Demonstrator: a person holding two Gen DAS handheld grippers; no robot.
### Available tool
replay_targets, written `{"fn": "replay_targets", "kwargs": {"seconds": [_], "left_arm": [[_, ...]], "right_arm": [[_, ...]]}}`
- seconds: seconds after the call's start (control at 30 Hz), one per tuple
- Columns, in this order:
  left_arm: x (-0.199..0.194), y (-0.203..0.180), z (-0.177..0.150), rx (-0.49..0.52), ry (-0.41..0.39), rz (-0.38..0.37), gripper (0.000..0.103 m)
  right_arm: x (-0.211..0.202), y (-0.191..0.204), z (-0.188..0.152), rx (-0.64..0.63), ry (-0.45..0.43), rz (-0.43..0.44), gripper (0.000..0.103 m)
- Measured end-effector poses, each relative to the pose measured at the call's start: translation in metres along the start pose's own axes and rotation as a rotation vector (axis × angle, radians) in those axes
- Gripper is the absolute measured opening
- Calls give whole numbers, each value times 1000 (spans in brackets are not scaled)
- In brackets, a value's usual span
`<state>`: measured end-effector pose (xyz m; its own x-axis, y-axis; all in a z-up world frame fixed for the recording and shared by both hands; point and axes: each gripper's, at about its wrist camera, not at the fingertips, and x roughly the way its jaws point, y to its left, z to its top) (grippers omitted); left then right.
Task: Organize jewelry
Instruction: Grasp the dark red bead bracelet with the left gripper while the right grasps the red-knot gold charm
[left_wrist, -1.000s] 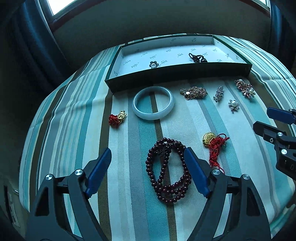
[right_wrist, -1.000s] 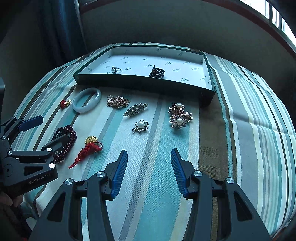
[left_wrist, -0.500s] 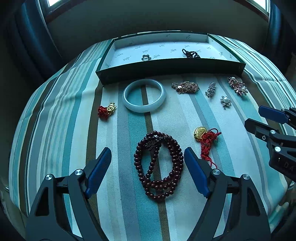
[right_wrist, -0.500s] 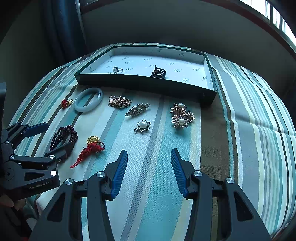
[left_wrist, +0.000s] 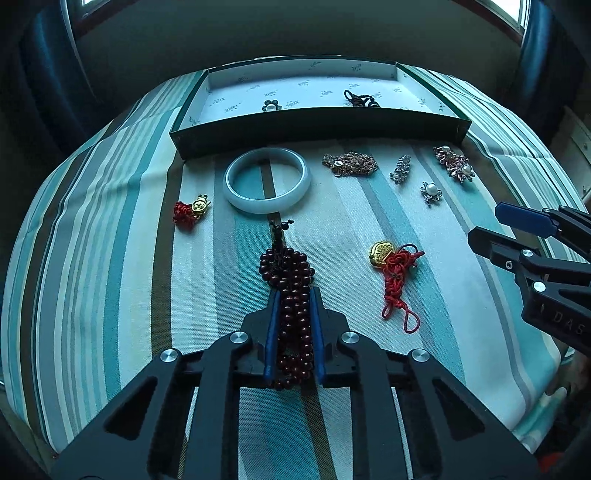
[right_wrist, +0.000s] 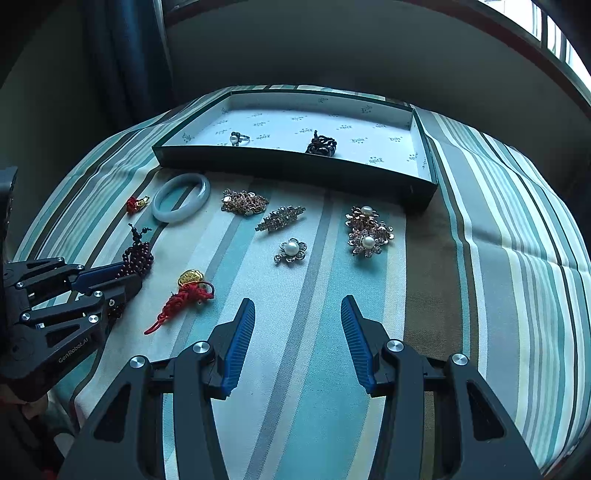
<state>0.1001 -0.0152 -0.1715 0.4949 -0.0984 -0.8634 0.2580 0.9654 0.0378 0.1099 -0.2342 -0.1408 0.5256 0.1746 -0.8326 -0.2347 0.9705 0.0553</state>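
A dark red bead bracelet lies bunched on the striped cloth, its strands squeezed into a narrow bundle. My left gripper is closing tight on it, and both blue pads press the beads. The right wrist view shows the same grip at its left edge, the left gripper on the bracelet. The right gripper hovers open over bare cloth with nothing between its fingers. A shallow dark green box at the far side holds a pearl ring and a dark knotted piece.
On the cloth lie a pale bangle, a small red-and-gold charm, a gold charm with a red knot cord and several brooches in front of the box. The right gripper reaches in from the right edge.
The left gripper's jaws have gone from wide open to shut on the bead bracelet, pulling its loops into a tight bundle. The right gripper has stayed still and open.
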Motion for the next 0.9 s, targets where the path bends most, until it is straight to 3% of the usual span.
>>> {"fn": "replay_targets", "kwargs": {"seconds": [0.43,0.63,0.9], "left_arm": [[-15,43,-4,-61,-42,149,15],[-12,53,-5,-89,-35,152,15],[-10,52,-5,-90,-32,148,15]], "right_arm": [[7,42,12,-64,9,104,49],[21,64,15,-107,28,126,49],[30,54,9,-87,67,114,52]]}}
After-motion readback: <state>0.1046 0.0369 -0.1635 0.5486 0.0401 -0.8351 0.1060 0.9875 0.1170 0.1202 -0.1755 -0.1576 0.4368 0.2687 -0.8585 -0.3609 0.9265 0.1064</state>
